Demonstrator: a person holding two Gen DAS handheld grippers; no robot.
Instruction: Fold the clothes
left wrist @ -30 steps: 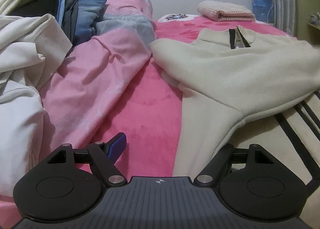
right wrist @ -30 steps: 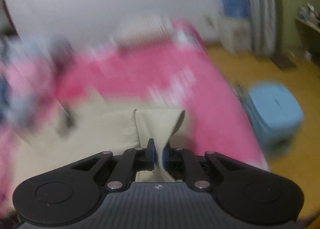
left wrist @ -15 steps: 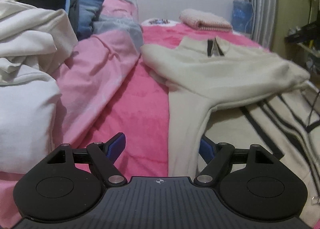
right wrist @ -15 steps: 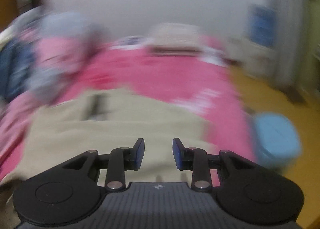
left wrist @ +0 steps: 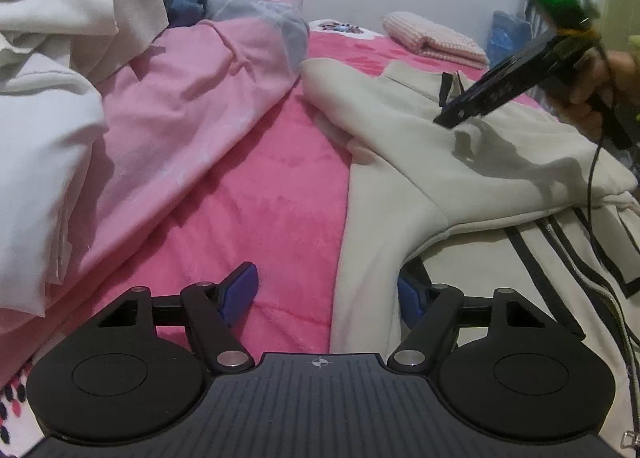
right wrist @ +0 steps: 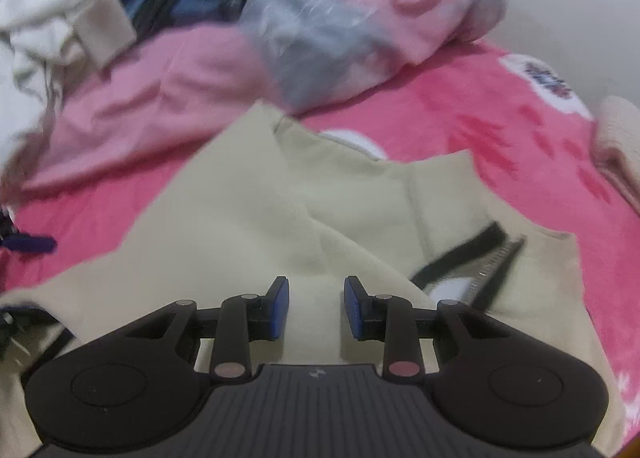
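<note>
A cream zip jacket (left wrist: 460, 178) with black stripes lies spread on the pink bed sheet (left wrist: 272, 218), one sleeve folded across its body. My left gripper (left wrist: 324, 294) hangs low over the near sleeve (left wrist: 372, 258). Its jaws are wide apart and closing a little, with the sleeve's edge between them, and the pads do not press it. My right gripper (right wrist: 316, 306) stands open above the jacket's (right wrist: 248, 218) upper part near the zip collar (right wrist: 480, 258), with nothing between the pads. In the left wrist view that right gripper (left wrist: 448, 120) points down at the jacket, held by a hand (left wrist: 600, 86).
A heap of white and cream clothes (left wrist: 48, 78) rises on the left beside a rumpled pink quilt (left wrist: 192, 106). A folded pink checked towel (left wrist: 432, 38) lies at the far end of the bed, and a blue bag (left wrist: 508, 30) stands by the wall.
The right gripper let go of the cream fold it pinched, opened, and swung left over the jacket's collar area, coming into the left wrist view. The left gripper shifted, and its right pad now shows beyond the sleeve.
</note>
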